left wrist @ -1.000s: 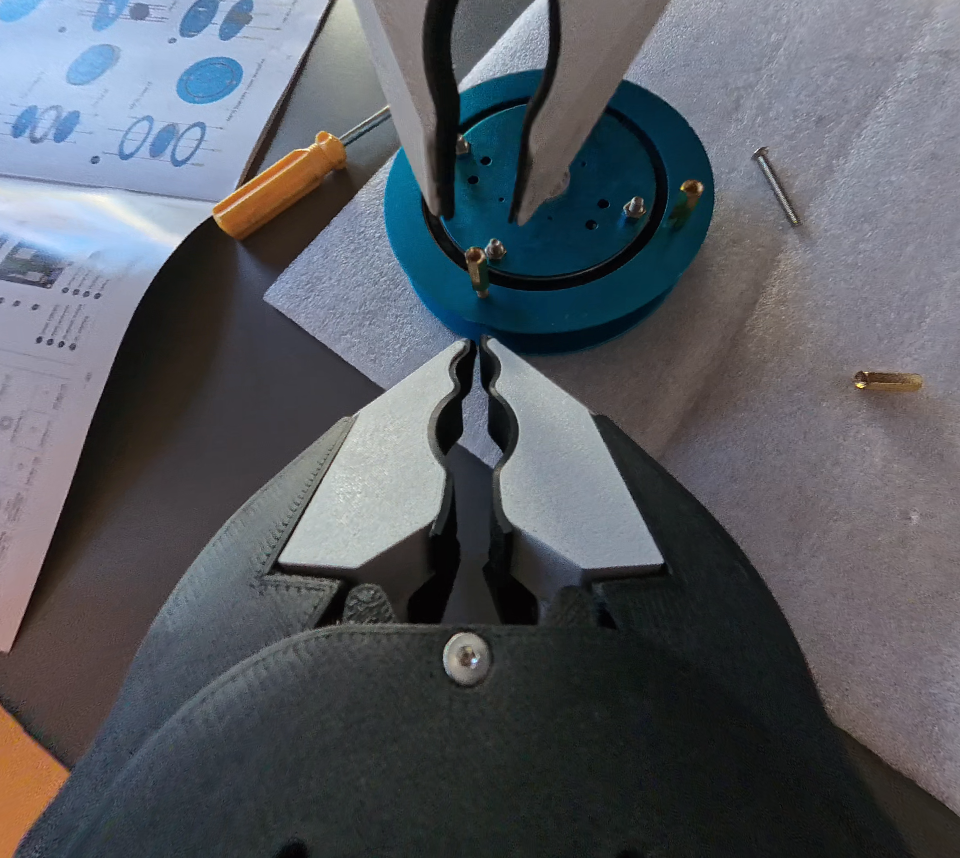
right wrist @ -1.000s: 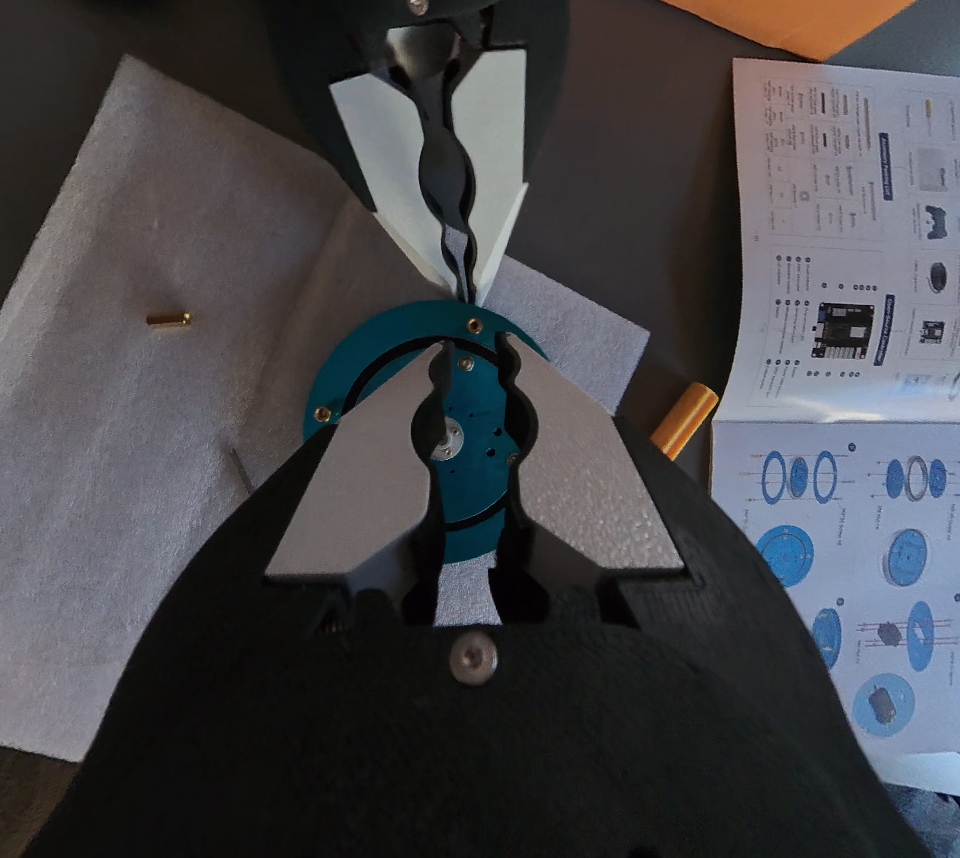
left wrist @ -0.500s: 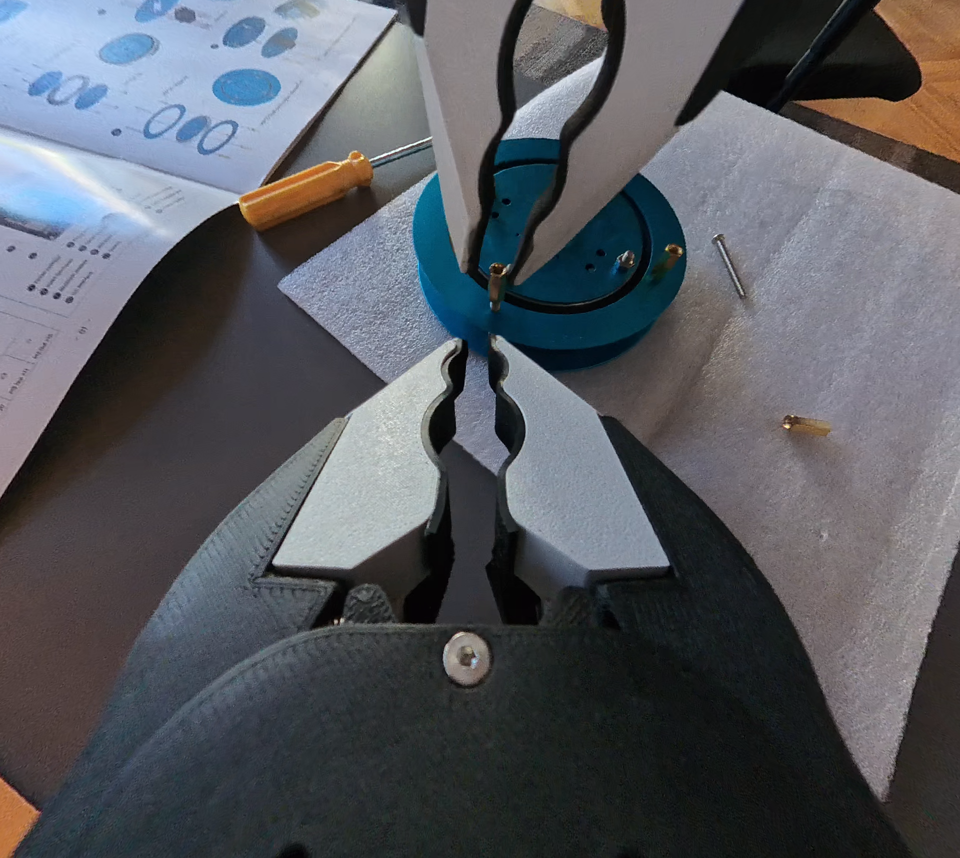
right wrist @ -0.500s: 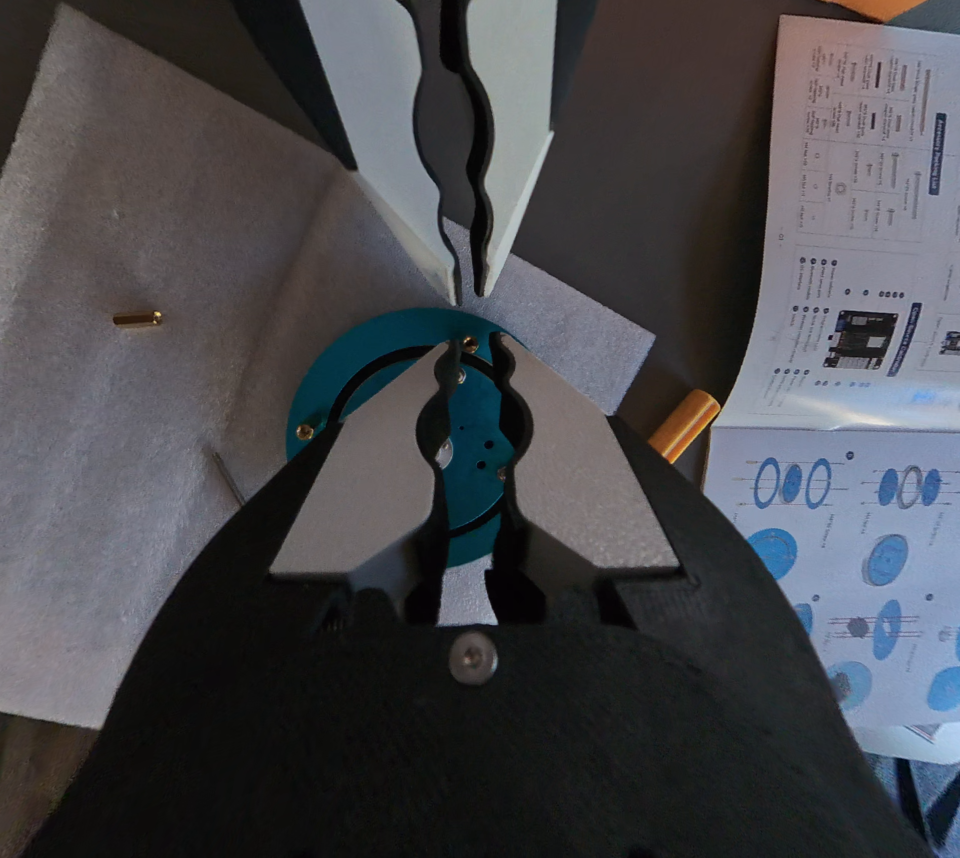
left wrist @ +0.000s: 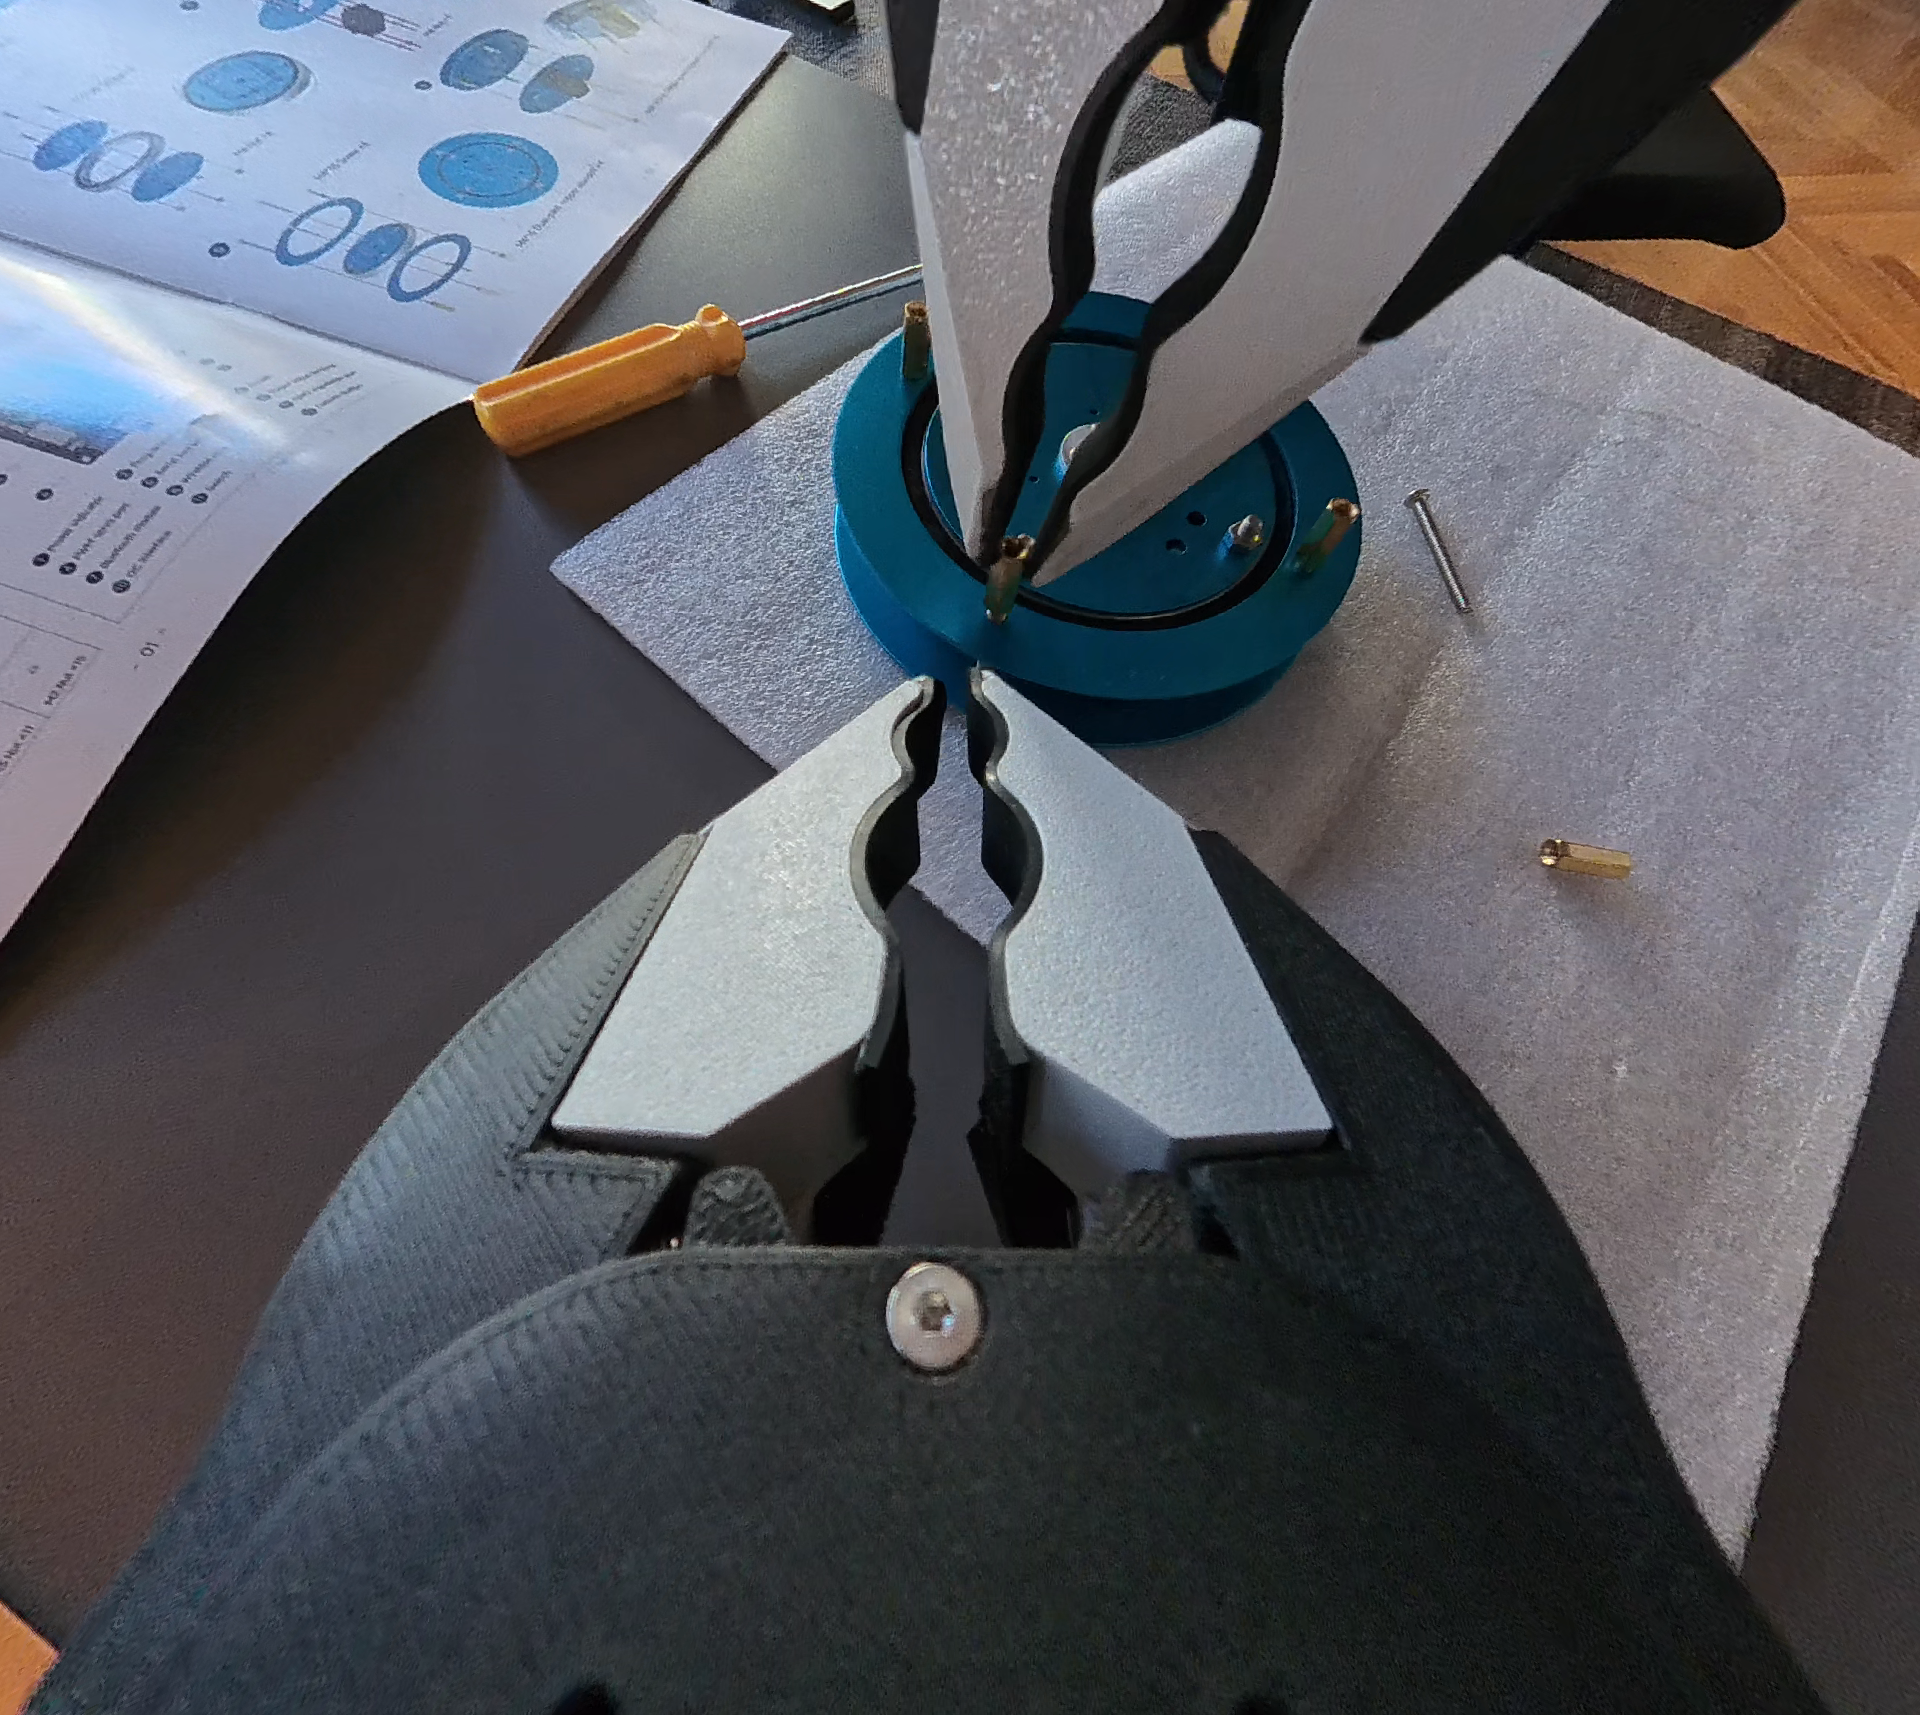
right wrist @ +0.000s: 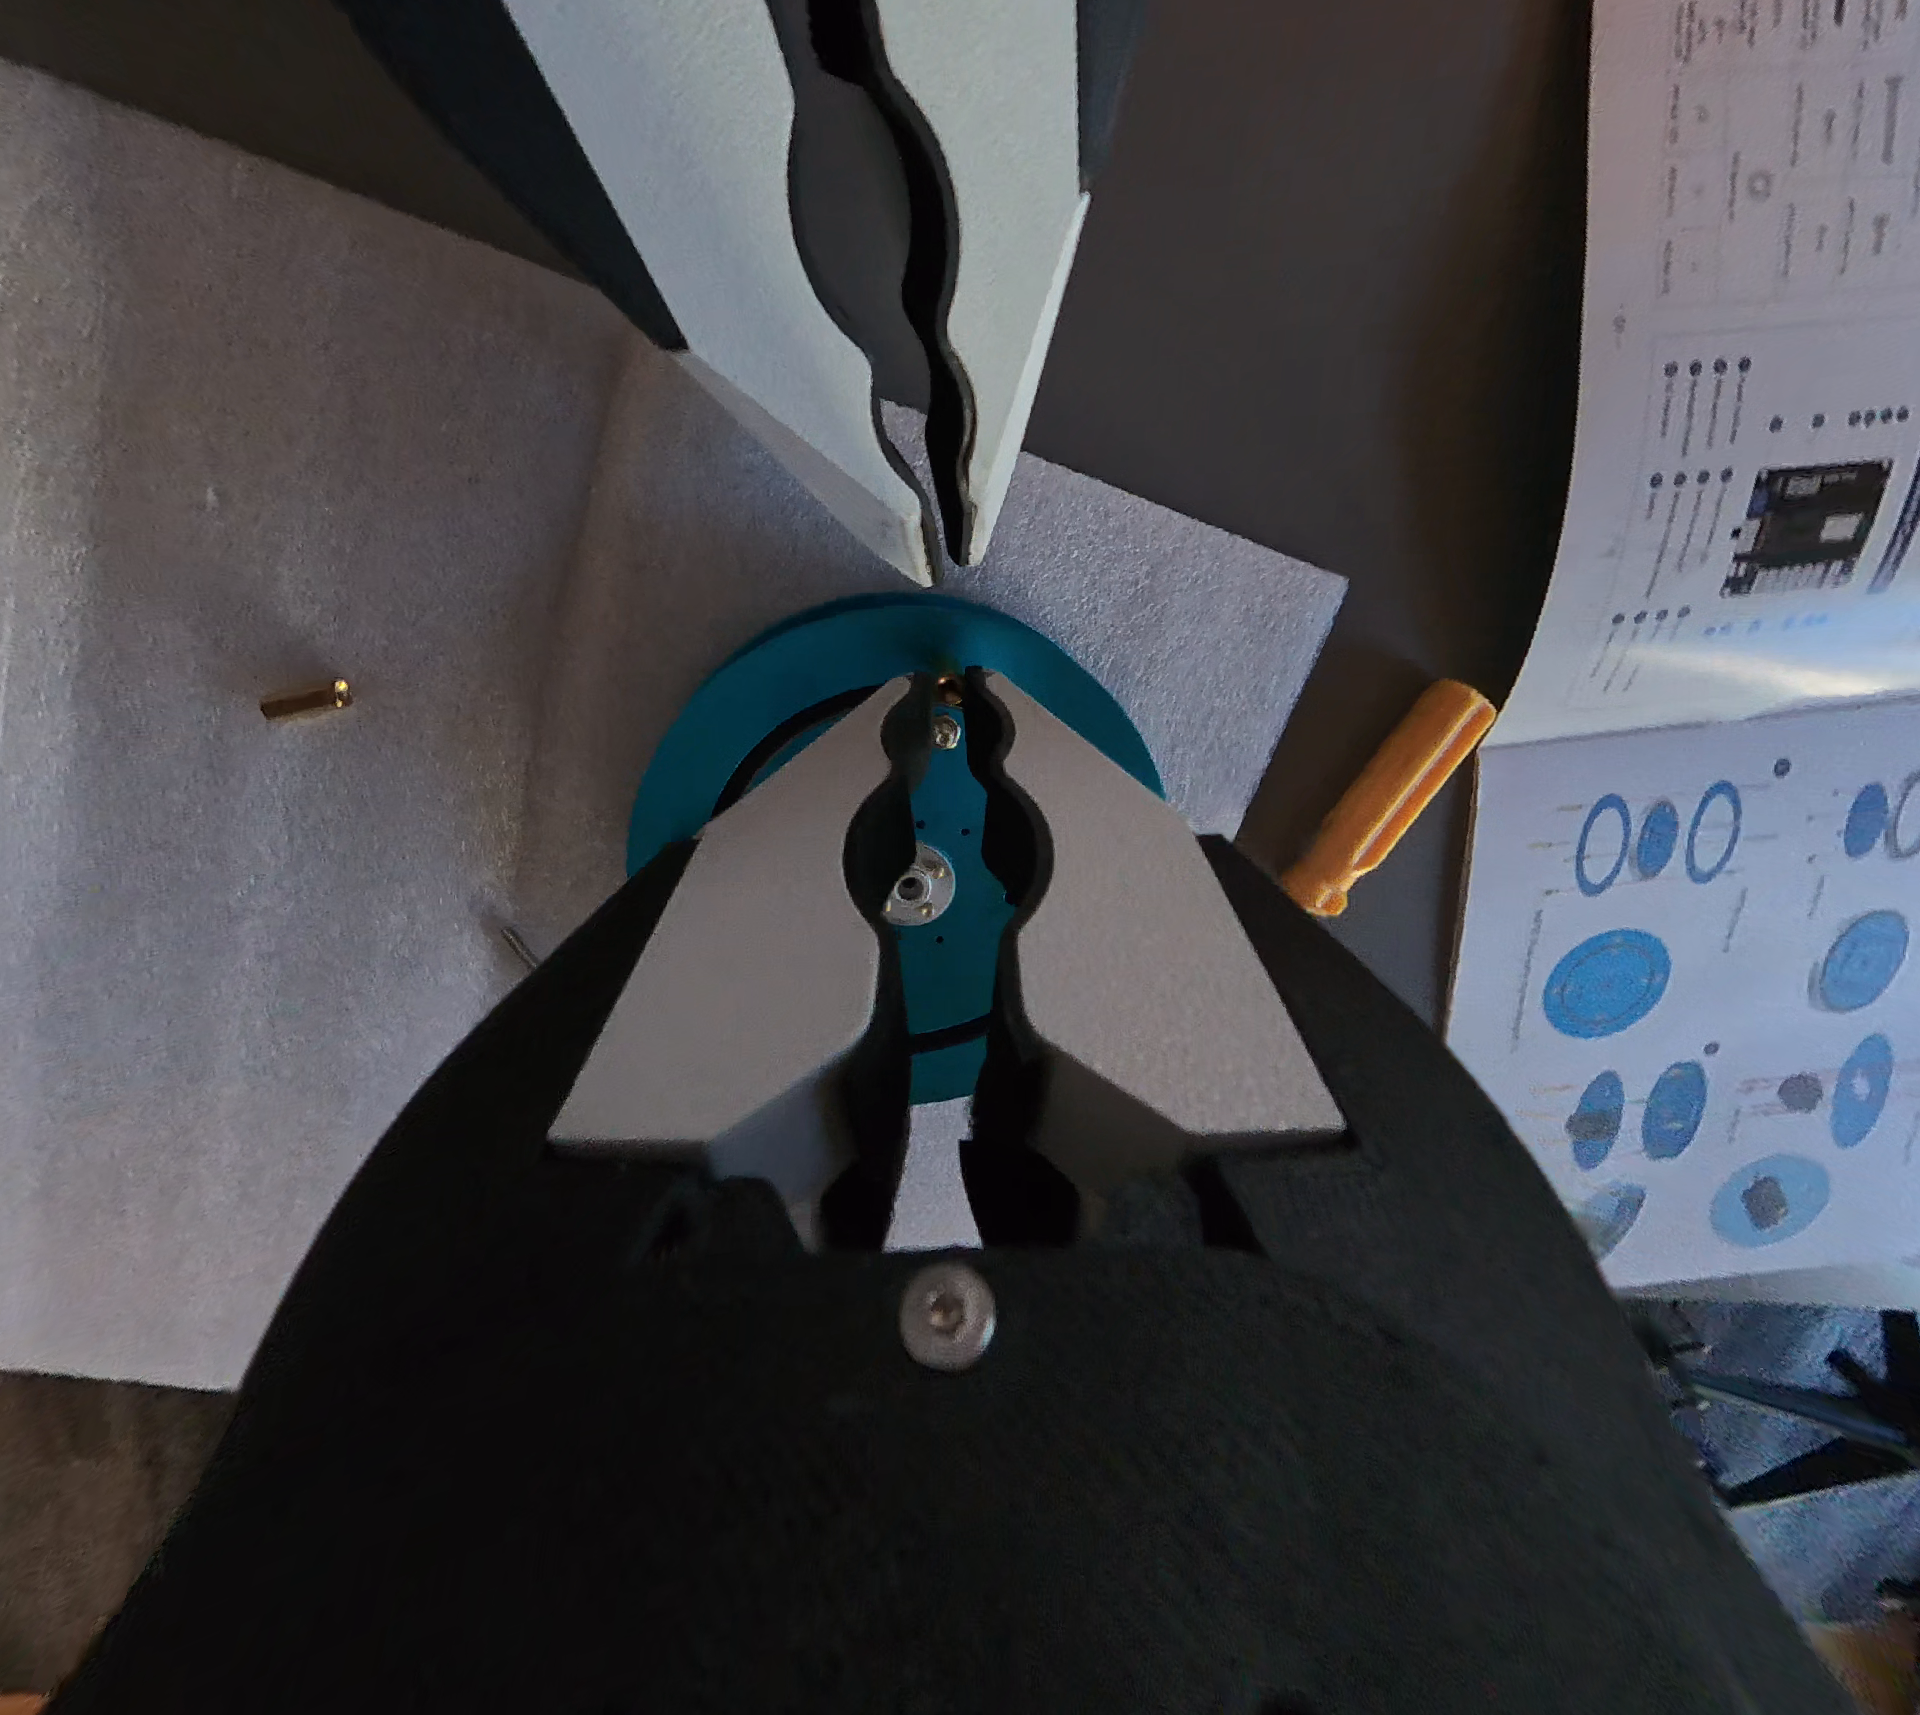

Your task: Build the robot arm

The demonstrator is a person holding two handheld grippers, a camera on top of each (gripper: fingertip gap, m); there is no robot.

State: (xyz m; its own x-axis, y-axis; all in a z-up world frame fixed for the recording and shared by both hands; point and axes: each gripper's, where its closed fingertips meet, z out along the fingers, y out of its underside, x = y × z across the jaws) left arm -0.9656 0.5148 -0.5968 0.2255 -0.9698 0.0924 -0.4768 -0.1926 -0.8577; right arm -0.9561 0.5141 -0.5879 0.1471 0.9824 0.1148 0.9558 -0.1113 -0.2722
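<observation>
Right gripper (left wrist: 1023,548) comes down from twelve o'clock, tips pinched on an upright brass standoff (left wrist: 1006,582) at the near rim of the blue wheel hub (left wrist: 1132,668). Left gripper (left wrist: 956,691), jaws a narrow slit and empty, hovers just off that rim above the white foam sheet (left wrist: 1558,730). At three o'clock a loose standoff (left wrist: 1584,858) lies on open foam; at ten, a yellow screwdriver (left wrist: 608,377)
</observation>
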